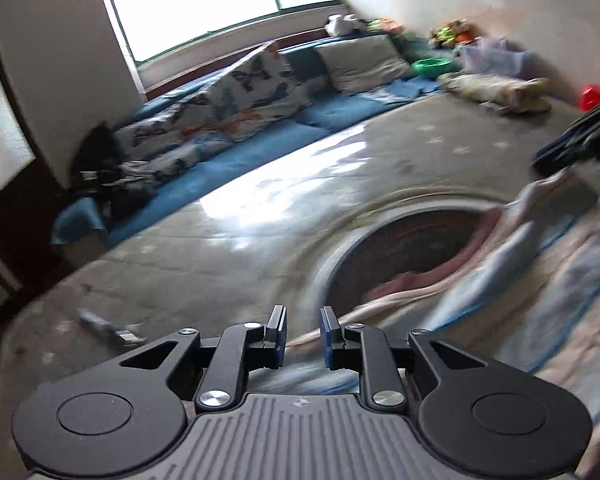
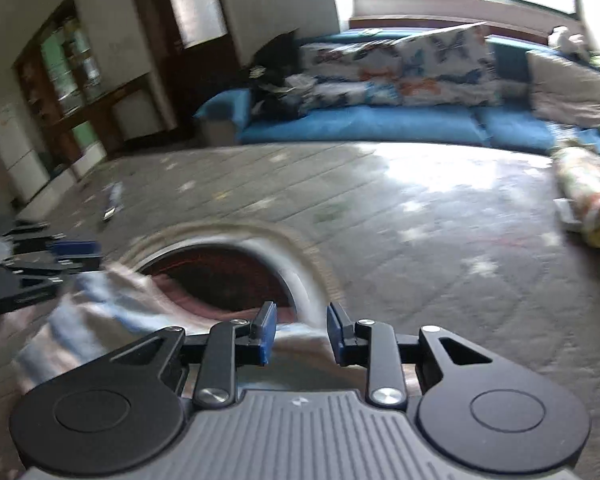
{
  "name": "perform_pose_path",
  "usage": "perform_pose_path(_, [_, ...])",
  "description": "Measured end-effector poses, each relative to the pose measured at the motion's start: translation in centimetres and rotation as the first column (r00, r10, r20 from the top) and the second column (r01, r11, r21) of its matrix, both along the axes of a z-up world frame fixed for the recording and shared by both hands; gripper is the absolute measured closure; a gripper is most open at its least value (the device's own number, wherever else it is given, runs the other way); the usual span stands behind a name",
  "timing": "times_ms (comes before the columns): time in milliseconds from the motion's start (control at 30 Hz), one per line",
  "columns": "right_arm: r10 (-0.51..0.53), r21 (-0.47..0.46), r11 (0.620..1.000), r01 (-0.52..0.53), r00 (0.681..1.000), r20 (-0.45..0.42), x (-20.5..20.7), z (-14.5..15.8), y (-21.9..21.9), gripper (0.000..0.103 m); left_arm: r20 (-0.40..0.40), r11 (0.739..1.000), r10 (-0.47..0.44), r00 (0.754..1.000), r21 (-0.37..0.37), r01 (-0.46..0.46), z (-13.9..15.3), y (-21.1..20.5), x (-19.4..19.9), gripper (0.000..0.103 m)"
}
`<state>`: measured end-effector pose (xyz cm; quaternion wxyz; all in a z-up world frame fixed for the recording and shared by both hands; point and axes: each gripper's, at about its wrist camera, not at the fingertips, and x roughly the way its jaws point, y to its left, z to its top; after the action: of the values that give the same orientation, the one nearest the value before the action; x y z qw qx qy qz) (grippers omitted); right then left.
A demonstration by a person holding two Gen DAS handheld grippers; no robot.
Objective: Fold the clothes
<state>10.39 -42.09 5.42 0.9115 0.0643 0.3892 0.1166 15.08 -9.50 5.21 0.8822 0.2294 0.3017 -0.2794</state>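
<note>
A pale garment with light blue and pink stripes (image 1: 540, 280) lies spread over the floor and over a round basin (image 1: 412, 248); it also shows in the right wrist view (image 2: 100, 304), blurred. My left gripper (image 1: 302, 334) is open and empty, just above the garment's near edge. My right gripper (image 2: 300, 334) is open and empty, above the garment by the basin (image 2: 228, 276). The other gripper shows at the right edge of the left wrist view (image 1: 580, 140) and at the left edge of the right wrist view (image 2: 40, 264).
A grey patterned floor mat (image 1: 260, 208) runs to a blue sofa (image 1: 260, 148) with butterfly cushions under a window. A rolled bundle of cloth (image 1: 496, 90) and toys lie at the far right. A small object (image 2: 112, 200) lies on the floor. A cabinet (image 2: 64, 80) stands left.
</note>
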Motion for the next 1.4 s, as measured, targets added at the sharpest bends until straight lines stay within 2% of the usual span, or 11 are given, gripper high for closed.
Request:
perform_pose_path(100, [0.050,-0.006,0.999,-0.050,0.999,-0.021,0.7,-0.8,2.1,0.075,-0.029,0.999,-0.049,0.998,-0.013,0.049,-0.5,-1.9,-0.3,0.082])
perform_pose_path(200, [0.068,-0.008,0.998,-0.068,0.997,-0.043,1.7,-1.6,3.5,0.075,-0.054,0.998,-0.061,0.997,-0.010,0.061,-1.4,-3.4,0.3,0.082])
perform_pose_path(367, [0.086,-0.027,0.996,-0.088,0.993,-0.077,3.1,-3.1,4.8,0.075,-0.038,0.999,-0.037,0.999,0.024,0.038,-2.8,-4.6,1.2,0.082])
perform_pose_path(467, [0.063,-0.066,0.996,-0.067,0.996,-0.068,3.5,-3.8,5.3,0.076,-0.023,0.999,0.001,1.000,0.040,0.000,-3.5,-5.0,1.7,0.082])
perform_pose_path(667, [0.037,-0.103,0.994,-0.041,0.998,-0.048,4.1,-4.3,5.7,0.074,-0.020,0.998,0.066,0.998,0.005,-0.066,-3.3,-4.6,1.5,0.082])
perform_pose_path(767, [0.041,-0.124,0.991,-0.042,0.999,-0.012,3.4,-3.4,5.5,0.074,-0.016,0.998,0.047,0.999,-0.032,-0.048,-2.2,-4.2,0.9,0.082])
perform_pose_path(867, [0.066,-0.116,0.991,-0.066,0.998,-0.011,2.7,-2.5,5.5,0.074,-0.039,0.998,0.009,0.999,-0.063,-0.012,-1.6,-4.3,0.5,0.082])
perform_pose_path(1000, [0.132,-0.116,0.984,-0.136,0.990,-0.038,1.5,-2.3,6.3,0.074,-0.084,0.998,-0.027,0.996,-0.061,0.022,-2.4,-5.1,0.8,0.082])
perform_pose_path(1400, [0.274,-0.167,0.942,-0.292,0.954,-0.123,-3.7,-3.4,8.4,0.074,-0.077,0.999,0.007,0.997,-0.050,-0.011,-3.3,-4.7,1.1,0.082])
